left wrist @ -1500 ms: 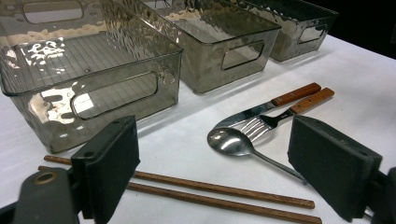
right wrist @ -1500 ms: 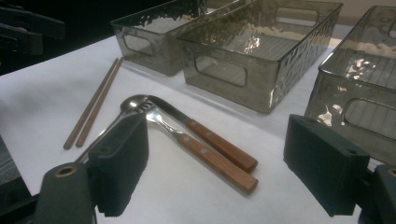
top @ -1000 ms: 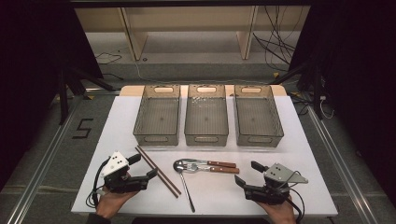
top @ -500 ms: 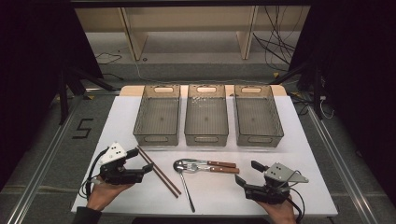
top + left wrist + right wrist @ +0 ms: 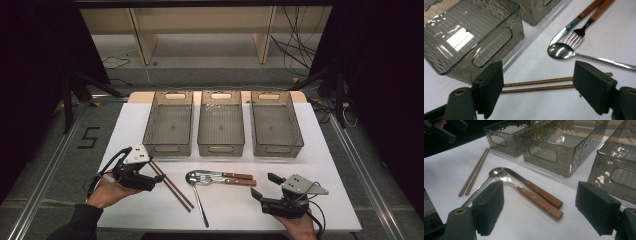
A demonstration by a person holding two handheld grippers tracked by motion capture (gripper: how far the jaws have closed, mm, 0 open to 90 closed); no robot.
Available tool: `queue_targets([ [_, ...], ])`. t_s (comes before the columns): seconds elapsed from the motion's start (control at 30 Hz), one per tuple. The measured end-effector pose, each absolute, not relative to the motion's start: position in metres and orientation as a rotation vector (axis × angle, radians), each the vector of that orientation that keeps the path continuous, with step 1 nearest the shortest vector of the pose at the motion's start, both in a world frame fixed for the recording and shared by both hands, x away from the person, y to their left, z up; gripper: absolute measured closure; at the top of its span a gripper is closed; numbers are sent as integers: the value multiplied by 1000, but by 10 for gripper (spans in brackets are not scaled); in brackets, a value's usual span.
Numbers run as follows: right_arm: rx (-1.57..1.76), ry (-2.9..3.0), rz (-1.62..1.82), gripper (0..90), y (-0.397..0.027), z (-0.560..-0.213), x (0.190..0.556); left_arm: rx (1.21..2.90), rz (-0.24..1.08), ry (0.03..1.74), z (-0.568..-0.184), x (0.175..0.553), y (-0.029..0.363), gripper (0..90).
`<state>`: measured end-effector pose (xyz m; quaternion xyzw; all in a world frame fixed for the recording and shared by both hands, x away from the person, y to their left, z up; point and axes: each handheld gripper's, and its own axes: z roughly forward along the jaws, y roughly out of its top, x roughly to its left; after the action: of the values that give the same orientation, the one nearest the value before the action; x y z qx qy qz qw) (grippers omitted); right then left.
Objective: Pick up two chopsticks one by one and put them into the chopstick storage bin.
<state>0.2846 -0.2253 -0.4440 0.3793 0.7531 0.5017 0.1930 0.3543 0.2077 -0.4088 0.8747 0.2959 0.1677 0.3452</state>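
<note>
A pair of brown chopsticks point(image 5: 172, 186) lies slantwise on the white table point(image 5: 330, 165), left of centre. My left gripper point(image 5: 152, 181) is open just left of them. In the left gripper view the chopsticks point(image 5: 539, 84) run across between its wide-apart jaws, with nothing gripped. To their right lie a steel spoon point(image 5: 198, 197), then a fork and a knife with wooden handles point(image 5: 227, 178). My right gripper point(image 5: 264, 186) stands open near the front right, and in its view the fork point(image 5: 534, 198) and knife point(image 5: 541, 192) lie just ahead of its jaws.
Three clear grey bins stand side by side behind the cutlery: left point(image 5: 169, 124), middle point(image 5: 221, 122), right point(image 5: 276, 124). The left bin's handle wall point(image 5: 474, 37) is close beyond my left gripper. The table's front edge runs just under both hands.
My left gripper has moved a little away from the front edge, toward the chopsticks, still open. The right gripper and the cutlery have not moved.
</note>
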Motion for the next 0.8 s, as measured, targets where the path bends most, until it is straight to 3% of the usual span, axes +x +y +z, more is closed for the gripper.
queue_targets([
  [0.27, 1064, 2119, 1407, 239, -225, -444, 285, 2400, 421, 703, -417, 366, 198, 348],
  [0.8, 1069, 2124, 1403, 241, -224, -445, 286, 2630, 303, 553, -436, 378, 181, 371],
])
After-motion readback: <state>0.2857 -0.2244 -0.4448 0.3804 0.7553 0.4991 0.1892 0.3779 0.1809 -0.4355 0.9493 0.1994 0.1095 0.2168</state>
